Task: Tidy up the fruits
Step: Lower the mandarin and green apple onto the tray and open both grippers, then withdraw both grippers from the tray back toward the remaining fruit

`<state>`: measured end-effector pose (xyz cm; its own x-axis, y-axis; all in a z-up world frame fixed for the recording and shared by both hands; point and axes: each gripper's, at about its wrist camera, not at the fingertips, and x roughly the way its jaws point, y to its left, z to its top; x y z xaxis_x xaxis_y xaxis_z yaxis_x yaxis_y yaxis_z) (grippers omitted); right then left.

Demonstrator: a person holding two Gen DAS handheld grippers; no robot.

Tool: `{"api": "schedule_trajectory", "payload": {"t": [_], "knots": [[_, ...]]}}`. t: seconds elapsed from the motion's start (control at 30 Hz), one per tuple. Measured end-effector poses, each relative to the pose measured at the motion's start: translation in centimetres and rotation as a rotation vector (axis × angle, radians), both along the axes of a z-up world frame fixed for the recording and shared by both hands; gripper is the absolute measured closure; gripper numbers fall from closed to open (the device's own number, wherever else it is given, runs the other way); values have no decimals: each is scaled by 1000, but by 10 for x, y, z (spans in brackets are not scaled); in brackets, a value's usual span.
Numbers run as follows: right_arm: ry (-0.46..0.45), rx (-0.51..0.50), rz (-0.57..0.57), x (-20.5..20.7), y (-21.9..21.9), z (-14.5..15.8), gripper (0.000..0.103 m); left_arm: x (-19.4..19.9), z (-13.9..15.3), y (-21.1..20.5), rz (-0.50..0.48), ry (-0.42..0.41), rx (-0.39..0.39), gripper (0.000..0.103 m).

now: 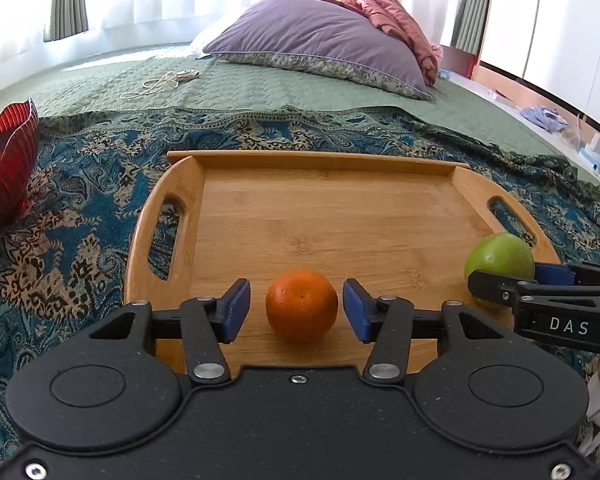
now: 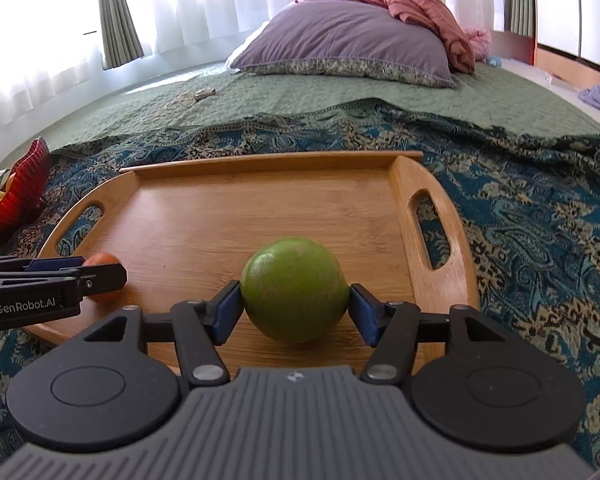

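An orange fruit [image 1: 301, 305] rests on the wooden tray [image 1: 324, 200] near its front edge. My left gripper [image 1: 296, 310] is open around it, with a small gap at each blue pad. A green fruit [image 2: 294, 289] sits on the tray [image 2: 260, 208] between the blue pads of my right gripper [image 2: 294, 308], which touch both its sides. The green fruit also shows at the right of the left wrist view [image 1: 499, 256]. The orange fruit shows partly behind the left gripper in the right wrist view [image 2: 105, 276].
A red ribbed bowl [image 1: 8, 168] holding fruit stands left of the tray on a patterned blue cloth [image 1: 80, 240]. A purple pillow [image 1: 320, 46] and pink bedding lie at the far end of the green bedspread. A cord [image 1: 160, 84] lies on the bedspread.
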<state>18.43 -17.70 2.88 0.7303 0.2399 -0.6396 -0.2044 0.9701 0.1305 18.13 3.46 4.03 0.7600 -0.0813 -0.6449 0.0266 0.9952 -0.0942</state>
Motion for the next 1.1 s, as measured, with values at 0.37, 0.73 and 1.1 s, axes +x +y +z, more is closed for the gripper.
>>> {"api": "schedule_trajectory", "payload": {"t": [0.37,0.73,1.1], "knots": [[-56,-38,25,-19,1,4,18,-24,8,0,5,-45,20,25],[-104,22,57,-46,-12,14,10,-55,19,0,4,-85,24,14],[-159,65,77,-79,-25,21,4,-96,21,0,-4,-110,35,9]]}}
